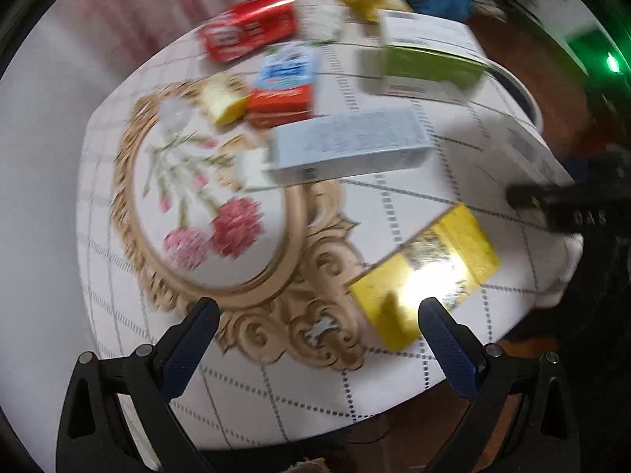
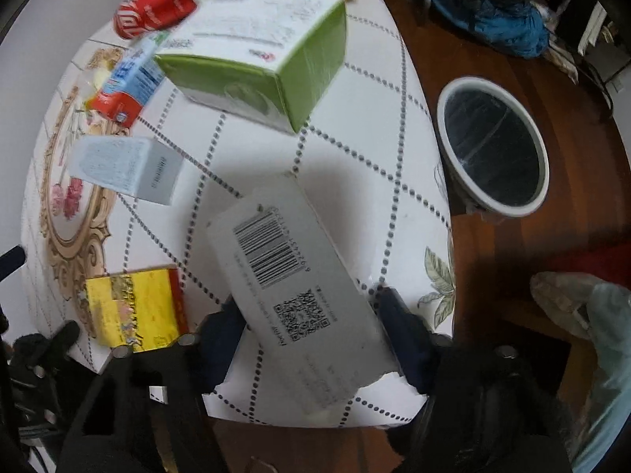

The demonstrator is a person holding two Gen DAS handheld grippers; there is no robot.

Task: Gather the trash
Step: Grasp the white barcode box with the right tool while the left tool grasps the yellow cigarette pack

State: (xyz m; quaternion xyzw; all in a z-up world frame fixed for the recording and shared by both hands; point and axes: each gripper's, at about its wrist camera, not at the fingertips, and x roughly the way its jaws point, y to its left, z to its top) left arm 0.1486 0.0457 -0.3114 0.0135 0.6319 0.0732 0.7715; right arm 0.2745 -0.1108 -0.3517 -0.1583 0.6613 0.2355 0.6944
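White box (image 2: 303, 295) sits clamped in our right claw (image 2: 311, 315) at the tabletop (image 2: 378, 126) edge. Next we judge it goes to the bin (image 2: 493, 142); our left claw (image 1: 315, 323) hangs spread, empty.

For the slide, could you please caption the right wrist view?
Right gripper clamps a barcoded white box above the tablecloth, bin waiting beside.

6 boxes (image 2: 256, 55), 1 can (image 2: 157, 6), 1 bin (image 2: 493, 142).

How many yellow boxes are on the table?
1 clear yellow box: it lies at the table's near edge, beside the left gripper. A smaller yellowish item farther back is too blurred to name.
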